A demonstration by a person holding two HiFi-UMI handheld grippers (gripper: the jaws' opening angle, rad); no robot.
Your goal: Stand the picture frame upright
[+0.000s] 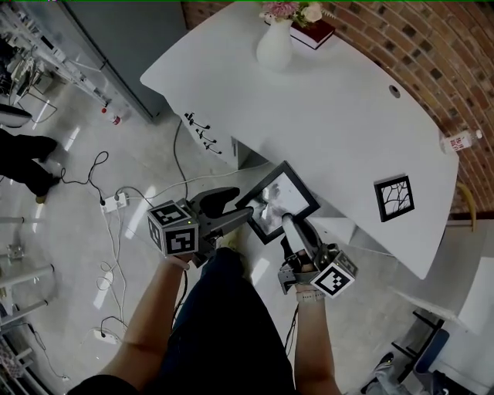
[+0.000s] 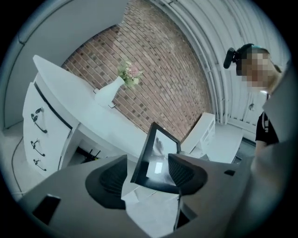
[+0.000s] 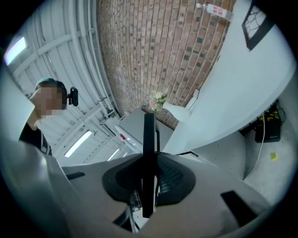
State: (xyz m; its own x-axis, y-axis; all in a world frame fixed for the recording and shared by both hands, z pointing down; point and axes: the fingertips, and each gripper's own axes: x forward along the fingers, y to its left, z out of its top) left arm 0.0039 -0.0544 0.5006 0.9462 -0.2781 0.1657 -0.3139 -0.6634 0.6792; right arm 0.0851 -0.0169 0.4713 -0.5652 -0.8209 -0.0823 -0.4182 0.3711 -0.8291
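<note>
Red brick wall [image 1: 432,46] runs behind a long, curved white tabletop [image 1: 340,116], and grey floor [image 1: 85,231] strewn with black and white cables [image 1: 108,202] spreads to the left of it. At the tabletop's far end we see a white ceramic vase [image 1: 275,46] with pale pink flowers [image 1: 289,9], and a dark red book [image 1: 316,35] lies just beside it. Nearer to us, a small black square frame with a branching line pattern [image 1: 394,198] lies flat on the tabletop. A clear plastic bottle with a red label [image 1: 461,141] lies at the tabletop's right edge, next to the brick. The black rectangular picture frame with a grey print under glass [image 1: 276,200] is at the near edge of the tabletop. It is tilted, with its glass face turned up towards us, and is not yet upright. We cannot tell whether its far corner touches the tabletop. The right gripper [image 1: 289,224] has its jaws closed on the frame's near edge. In the right gripper view the frame stands edge-on between the two dark ribbed pads, and both pads press against it. The left gripper [image 1: 243,202] is at the frame's left corner with its jaws spread wide. In the left gripper view the frame shows in the gap between them, and the pads are clear of it.
</note>
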